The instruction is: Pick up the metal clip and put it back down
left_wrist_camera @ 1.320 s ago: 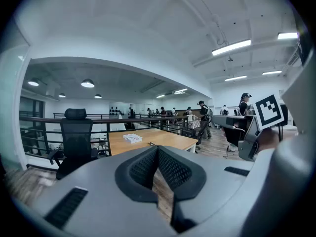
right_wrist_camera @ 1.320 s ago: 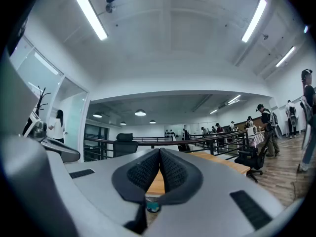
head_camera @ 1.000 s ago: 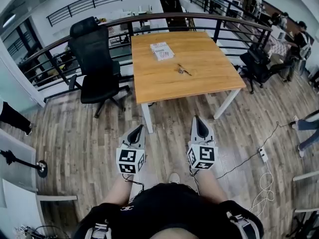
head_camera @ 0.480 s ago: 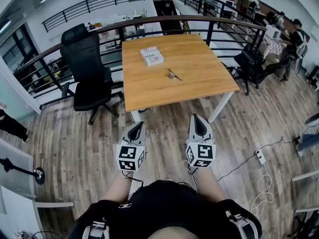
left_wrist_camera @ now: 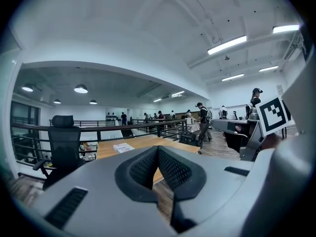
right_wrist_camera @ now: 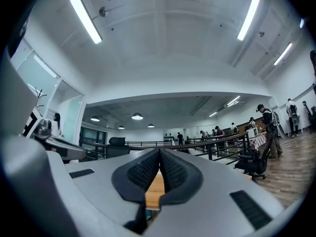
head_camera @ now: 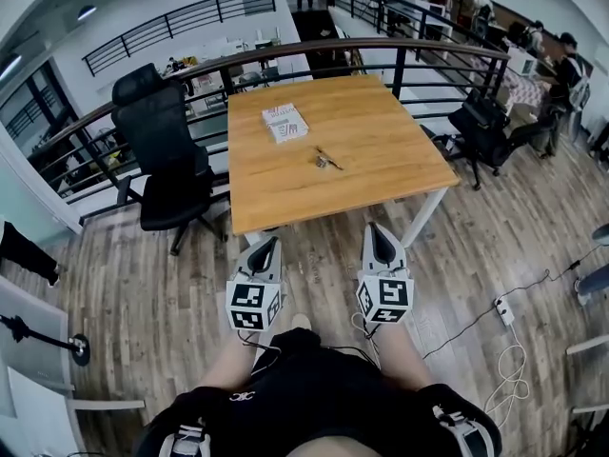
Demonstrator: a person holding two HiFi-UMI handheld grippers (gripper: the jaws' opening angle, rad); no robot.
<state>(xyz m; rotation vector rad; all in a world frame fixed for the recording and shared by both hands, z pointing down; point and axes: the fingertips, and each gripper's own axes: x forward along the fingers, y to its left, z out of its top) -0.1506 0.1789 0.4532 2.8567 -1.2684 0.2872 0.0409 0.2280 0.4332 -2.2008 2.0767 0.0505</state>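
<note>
A small metal clip (head_camera: 326, 160) lies near the middle of the wooden table (head_camera: 381, 136) in the head view. My left gripper (head_camera: 264, 246) and my right gripper (head_camera: 381, 237) hang side by side over the floor, short of the table's near edge. Both are shut with nothing between their jaws. In the left gripper view the left gripper (left_wrist_camera: 158, 149) points at the table (left_wrist_camera: 106, 147) from low down. The right gripper (right_wrist_camera: 160, 154) looks the same way in its own view. The clip is too small to make out in either gripper view.
A white booklet (head_camera: 284, 122) lies at the table's far left. A black office chair (head_camera: 166, 155) stands left of the table, another chair (head_camera: 485, 127) to its right. A curved railing (head_camera: 314, 46) runs behind. A power strip and cables (head_camera: 504, 312) lie on the floor at right.
The table has come nearer and lower in the head view as I move toward it. Both grippers stay shut and keep their places.
</note>
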